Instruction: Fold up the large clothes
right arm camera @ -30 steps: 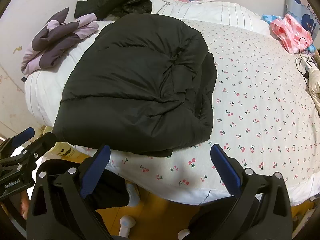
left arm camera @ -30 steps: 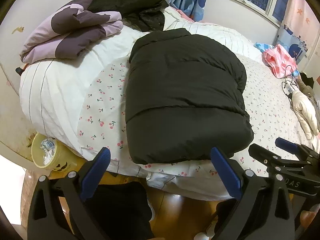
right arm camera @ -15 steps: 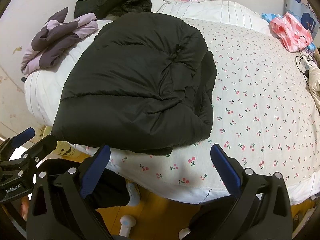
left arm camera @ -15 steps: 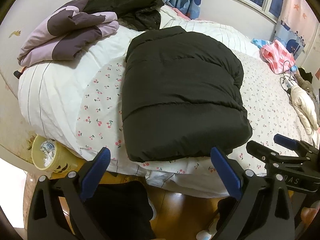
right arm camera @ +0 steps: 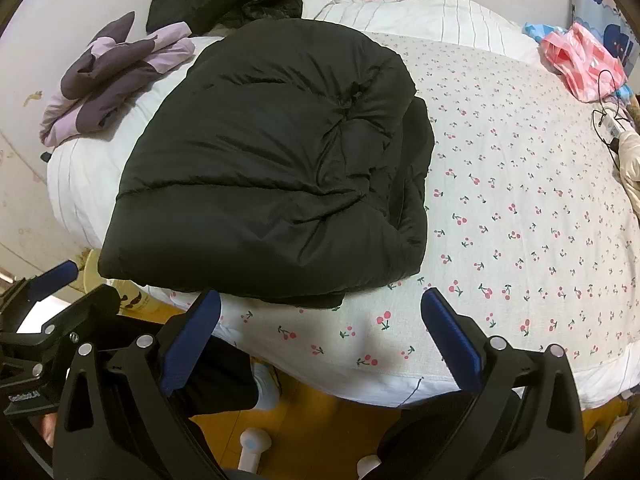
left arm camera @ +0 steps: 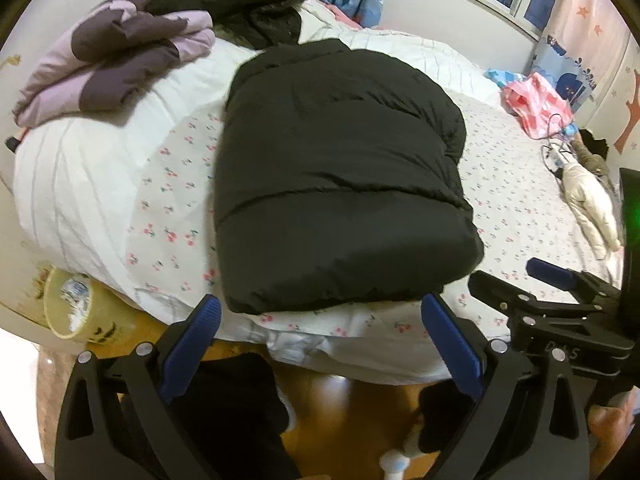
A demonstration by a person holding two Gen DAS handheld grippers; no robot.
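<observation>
Bucket (left arm camera: pixel 76 304) low at far left, beside bed (left arm camera: pixel 120 184); purple quilt (left arm camera: pixel 108 68) bundled above. Left gripper (left arm camera: pixel 316 322) spread wide, empty, hovering just short of black coat (left arm camera: pixel 336 184). Coat lying folded into a thick block at near bed edge, loose flap bunched along its right side. Right gripper (right arm camera: pixel 320 316) likewise spread, empty, off the hem. Probably between folds: next, grip the near hem at both corners and double it over.
</observation>
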